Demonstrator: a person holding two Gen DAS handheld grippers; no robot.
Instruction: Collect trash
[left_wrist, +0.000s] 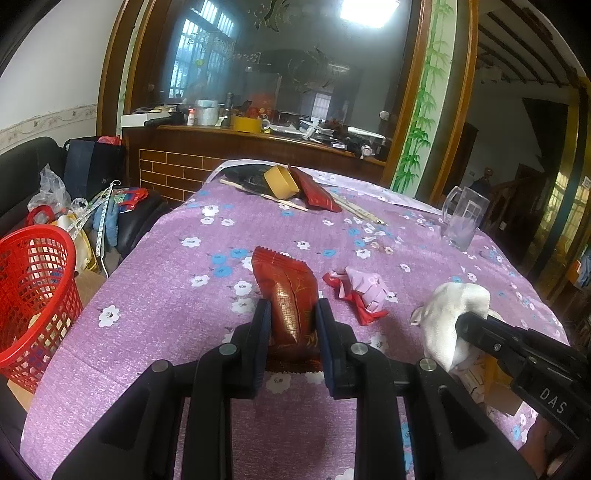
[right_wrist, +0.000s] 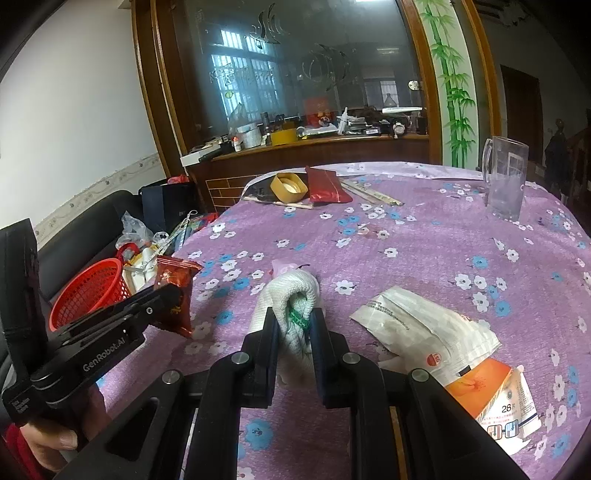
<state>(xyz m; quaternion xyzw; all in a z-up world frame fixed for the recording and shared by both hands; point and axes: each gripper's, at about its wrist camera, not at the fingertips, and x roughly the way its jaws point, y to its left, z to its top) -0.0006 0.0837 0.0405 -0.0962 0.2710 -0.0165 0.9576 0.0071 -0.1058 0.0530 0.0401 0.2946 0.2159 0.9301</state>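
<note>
Purple floral tablecloth (left_wrist: 159, 295) over a round table, dark glass cabinet behind. Left gripper (left_wrist: 291, 325) clenched on a red snack wrapper (left_wrist: 286, 291), pads (left_wrist: 263, 325) pinching its lower half; long axis straight away from the camera, serrated top edge far, glossy red foil with a gold panel, lifted clear of the cloth in the right wrist view (right_wrist: 173, 291). Right gripper (right_wrist: 293, 328) clamped on a white cloth wad (right_wrist: 291, 299), knitted, bunched upright, green thread at its fold. Beside the left tongs, crumpled red-and-pink paper (left_wrist: 356, 291) on the cloth. Near the right tongs, a flattened white-and-orange packet (right_wrist: 443, 343). Farther left, red mesh basket (left_wrist: 33, 295) off the table edge. Far back, glass mug (right_wrist: 504, 177), yellow box (left_wrist: 282, 181).
</note>
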